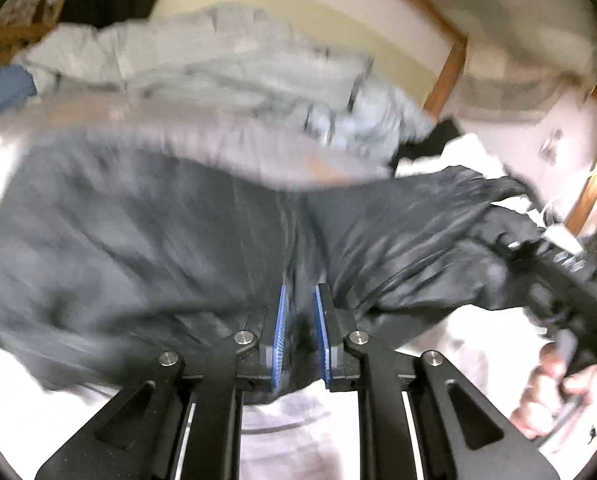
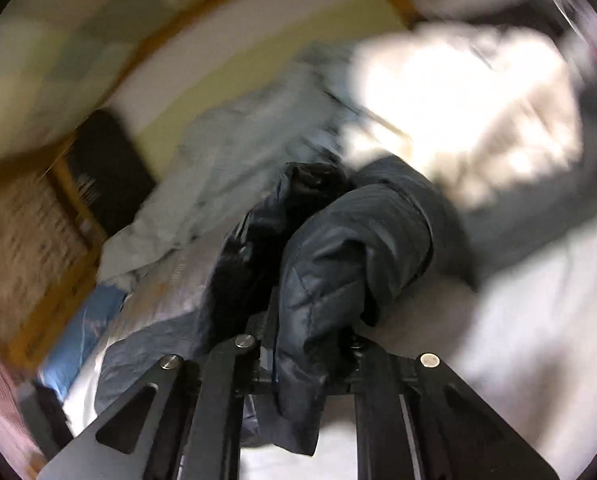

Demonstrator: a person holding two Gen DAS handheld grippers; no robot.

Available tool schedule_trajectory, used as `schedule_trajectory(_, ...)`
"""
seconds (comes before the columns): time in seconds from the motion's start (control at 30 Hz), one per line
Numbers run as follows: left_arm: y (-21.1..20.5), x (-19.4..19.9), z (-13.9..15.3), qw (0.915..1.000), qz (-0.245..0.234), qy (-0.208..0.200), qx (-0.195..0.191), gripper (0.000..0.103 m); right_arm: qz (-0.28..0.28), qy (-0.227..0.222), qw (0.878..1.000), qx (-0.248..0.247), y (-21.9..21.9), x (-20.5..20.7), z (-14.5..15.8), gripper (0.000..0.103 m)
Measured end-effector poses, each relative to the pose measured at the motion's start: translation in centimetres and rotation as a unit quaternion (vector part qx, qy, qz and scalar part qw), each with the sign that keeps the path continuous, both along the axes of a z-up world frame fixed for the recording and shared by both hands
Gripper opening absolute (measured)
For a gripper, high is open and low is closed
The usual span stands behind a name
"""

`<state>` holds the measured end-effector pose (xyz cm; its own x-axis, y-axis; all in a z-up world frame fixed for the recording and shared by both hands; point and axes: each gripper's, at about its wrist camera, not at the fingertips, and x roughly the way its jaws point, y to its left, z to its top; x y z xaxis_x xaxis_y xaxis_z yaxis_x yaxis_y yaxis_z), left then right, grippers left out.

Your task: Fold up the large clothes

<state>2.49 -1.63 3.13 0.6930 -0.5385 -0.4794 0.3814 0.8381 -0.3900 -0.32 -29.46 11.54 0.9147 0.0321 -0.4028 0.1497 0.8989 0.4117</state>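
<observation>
A large dark grey padded jacket (image 1: 146,240) spreads over the white bed. My left gripper (image 1: 301,320) is shut on a bunched fold of its near edge, dark fabric squeezed between the blue pads (image 1: 279,332). In the left wrist view my right gripper (image 1: 538,264) is at the right, holding the jacket's other end, with a hand on its handle. In the right wrist view the right gripper (image 2: 310,336) is shut on a thick dark grey quilted fold (image 2: 338,264) that drapes over and hides its fingers. Both views are motion-blurred.
A pale grey-blue garment (image 1: 226,64) lies heaped behind the jacket, and it also shows in the right wrist view (image 2: 234,152). White clothing (image 2: 458,112) is piled at the right. A blue item (image 1: 2,88) lies far left. A wooden frame (image 1: 446,76) borders the bed (image 1: 478,340).
</observation>
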Motion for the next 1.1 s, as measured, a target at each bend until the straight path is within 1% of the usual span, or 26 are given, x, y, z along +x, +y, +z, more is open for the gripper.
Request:
schedule_trajectory(0.03,1.6,-0.5,1.7,0.9997,0.013,-0.02,-0.005,0.014,0.011,-0.015,1.0,-0.024,1.2,0.3,1.4,0.014)
schedule_trajectory(0.1,5.1,-1.2,4.9,0.9968,0.056,-0.057,0.002,0.014,0.035,-0.045,0.997,-0.058,4.0,0.2,3.5,0.013)
schedule_trajectory(0.17,8.5,-1.3,6.9,0.9923,0.101,-0.072,0.003,0.014,0.069,-0.069,0.991,-0.097,7.4,0.4,5.2,0.013)
schedule_trajectory(0.23,12.3,-1.3,8.0,0.9865,0.143,-0.079,-0.014,0.014,0.108,-0.083,0.982,-0.13,11.2,0.4,6.4,0.013)
schedule_trajectory(0.3,15.4,-1.2,8.5,0.9805,0.176,-0.083,-0.025,0.014,0.156,-0.089,0.973,-0.147,15.2,0.4,6.9,0.013)
schedule_trajectory(0.4,18.3,-1.1,8.6,0.9737,0.21,-0.081,-0.032,0.014,0.222,-0.077,0.96,-0.155,20.6,0.7,5.8,0.013)
schedule_trajectory(0.43,19.0,-1.1,8.6,0.9728,0.215,-0.08,-0.033,0.014,0.244,-0.065,0.956,-0.15,22.4,1.1,4.9,0.013)
schedule_trajectory(0.5,19.8,-0.9,8.5,0.9722,0.219,-0.077,-0.031,0.014,0.27,-0.04,0.952,-0.139,24.3,2.4,3.0,0.013)
schedule_trajectory(0.6,20.5,-0.5,8.3,0.9728,0.216,-0.079,-0.033,0.014,0.294,0.002,0.947,-0.13,26.7,3.3,-0.5,0.013)
schedule_trajectory(0.67,20.4,-0.6,8.4,0.9746,0.203,-0.085,-0.042,0.015,0.301,0.021,0.944,-0.132,27.3,3.6,-2.1,0.013)
schedule_trajectory(0.7,20.5,-0.8,8.5,0.9758,0.192,-0.091,-0.049,0.022,0.3,0.024,0.945,-0.129,27.6,3.6,-2.7,0.013)
schedule_trajectory(0.73,20.5,-1.1,8.6,0.9774,0.179,-0.098,-0.054,0.035,0.299,0.024,0.945,-0.128,27.9,3.6,-3.1,0.016)
schedule_trajectory(0.77,20.3,-1.3,8.8,0.9792,0.165,-0.104,-0.057,0.041,0.3,0.023,0.945,-0.13,27.9,3.3,-3.7,0.017)
schedule_trajectory(0.8,19.9,-1.5,8.9,0.9806,0.152,-0.111,-0.056,0.046,0.299,0.022,0.945,-0.133,28.0,3.1,-3.8,0.02)
schedule_trajectory(0.83,19.5,-1.7,9.0,0.9814,0.145,-0.115,-0.052,0.047,0.301,0.021,0.944,-0.134,28.0,2.8,-4.0,0.031)
schedule_trajectory(0.87,19.1,-1.7,9.1,0.982,0.142,-0.118,-0.041,0.047,0.306,0.02,0.943,-0.131,27.8,2.4,-4.1,0.04)
schedule_trajectory(0.9,18.7,-1.5,9.1,0.9824,0.143,-0.117,-0.026,0.048,0.314,0.017,0.941,-0.125,27.2,1.4,-4.3,0.059)
schedule_trajectory(0.93,18.2,-1.5,9.0,0.9818,0.151,-0.114,-0.012,0.048,0.327,0.009,0.938,-0.119,27.1,0.7,-4.4,0.064)
schedule_trajectory(0.97,18.0,-1.3,8.8,0.9801,0.165,-0.111,0.002,0.048,0.328,0.003,0.937,-0.123,26.5,-0.5,-4.5,0.064)
schedule_trajectory(1.0,17.8,-1.3,8.5,0.9796,0.17,-0.108,0.007,0.048,0.323,-0.002,0.937,-0.131,26.3,-1.3,-4.6,0.064)
schedule_trajectory(1.03,17.7,-1.0,8.3,0.9809,0.166,-0.1,0.005,0.048,0.31,-0.008,0.941,-0.138,25.8,-2.1,-4.6,0.064)
schedule_trajectory(1.1,17.7,-0.5,7.8,0.985,0.148,-0.087,-0.016,0.048,0.287,-0.015,0.949,-0.129,24.6,-2.8,-4.0,0.064)
